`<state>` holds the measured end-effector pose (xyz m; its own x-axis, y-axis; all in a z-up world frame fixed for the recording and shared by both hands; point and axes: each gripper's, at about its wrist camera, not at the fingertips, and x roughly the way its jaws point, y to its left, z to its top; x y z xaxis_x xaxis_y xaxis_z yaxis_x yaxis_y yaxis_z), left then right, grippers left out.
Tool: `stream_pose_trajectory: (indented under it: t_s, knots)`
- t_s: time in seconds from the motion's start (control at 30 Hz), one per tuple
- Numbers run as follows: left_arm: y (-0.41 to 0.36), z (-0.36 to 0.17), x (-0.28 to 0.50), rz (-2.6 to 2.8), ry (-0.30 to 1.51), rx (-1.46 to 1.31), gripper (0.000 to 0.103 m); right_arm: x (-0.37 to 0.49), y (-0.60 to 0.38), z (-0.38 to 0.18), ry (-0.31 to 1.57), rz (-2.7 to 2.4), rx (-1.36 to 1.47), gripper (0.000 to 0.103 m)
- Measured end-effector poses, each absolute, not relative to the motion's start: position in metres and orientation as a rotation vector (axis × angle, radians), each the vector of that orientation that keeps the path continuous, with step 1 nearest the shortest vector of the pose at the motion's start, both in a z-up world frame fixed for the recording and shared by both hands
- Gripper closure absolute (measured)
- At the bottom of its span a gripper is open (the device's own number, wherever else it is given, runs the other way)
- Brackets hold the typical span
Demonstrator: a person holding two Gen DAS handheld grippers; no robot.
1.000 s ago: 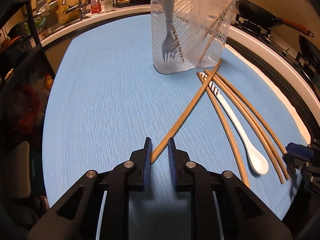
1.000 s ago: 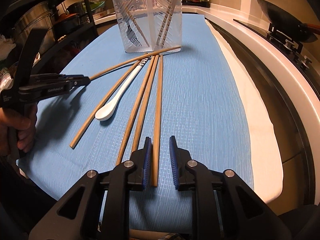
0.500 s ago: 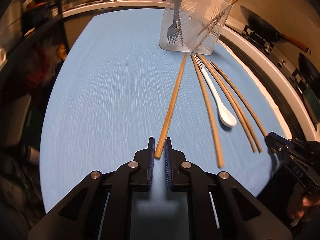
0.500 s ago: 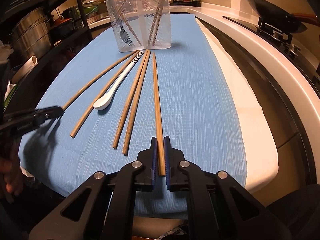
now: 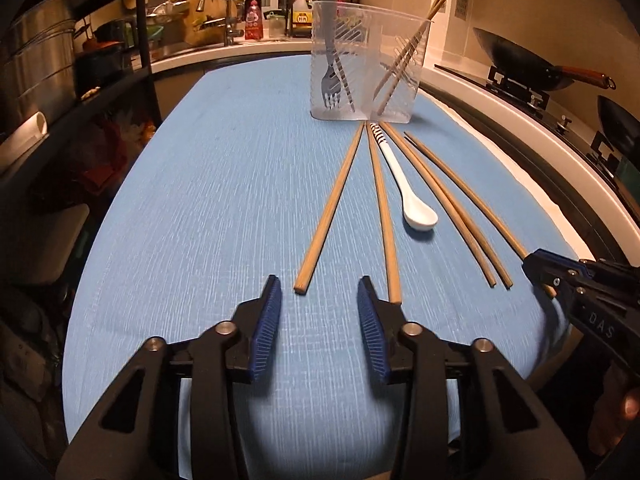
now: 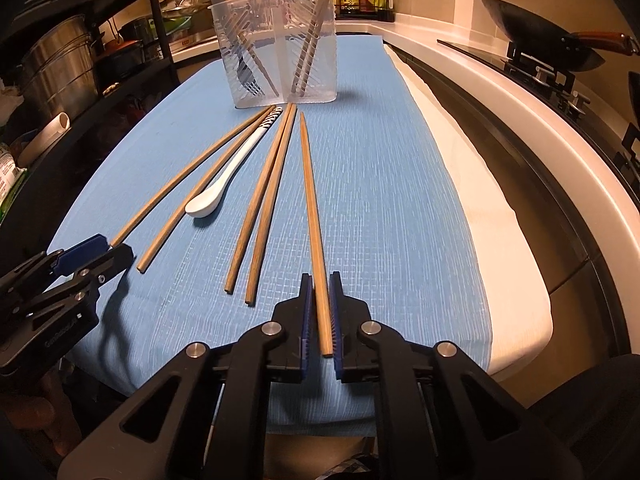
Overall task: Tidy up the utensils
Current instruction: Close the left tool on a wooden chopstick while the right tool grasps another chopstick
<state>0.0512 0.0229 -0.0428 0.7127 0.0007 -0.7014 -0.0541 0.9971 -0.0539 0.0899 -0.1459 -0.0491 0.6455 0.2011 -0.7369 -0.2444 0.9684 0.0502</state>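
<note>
Several wooden chopsticks and a white spoon (image 5: 412, 196) lie fanned out on the blue cloth (image 5: 224, 208) in front of a clear plastic utensil holder (image 5: 366, 64). The holder has a fork (image 5: 331, 76) and chopsticks in it. My left gripper (image 5: 319, 294) is open, with the near end of the leftmost chopstick (image 5: 330, 208) just ahead between its fingers. My right gripper (image 6: 320, 300) is shut on the near end of the rightmost chopstick (image 6: 312, 208), which lies on the cloth. The spoon (image 6: 224, 182) and holder (image 6: 280, 44) also show in the right wrist view.
A white counter edge (image 6: 520, 128) and a stove with a black wok (image 6: 540, 40) run along the right. Dark shelves with metal pots (image 5: 36, 72) stand on the left. A sink and bottles (image 5: 252, 20) are at the back.
My left gripper has opened and released the leftmost chopstick, which now lies just ahead of its fingers. My right gripper stays closed on the rightmost chopstick.
</note>
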Motion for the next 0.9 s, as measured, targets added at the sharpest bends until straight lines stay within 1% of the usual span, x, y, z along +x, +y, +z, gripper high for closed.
stream_pose_trajectory:
  t_s: [0.03,0.33,0.9]
  knots:
    - [0.023,-0.043,0.051,0.038,0.774,-0.069,0.096,0.089,-0.145,-0.049,0.828,0.252,-0.065,0.096]
    - [0.041,-0.045,0.04,0.149,0.753,-0.133,0.096,0.09,-0.149,-0.049,0.824,0.212,-0.055,0.096]
    - [0.034,-0.046,0.043,0.132,0.731,-0.103,0.096,0.089,-0.147,-0.049,0.817,0.214,-0.067,0.096]
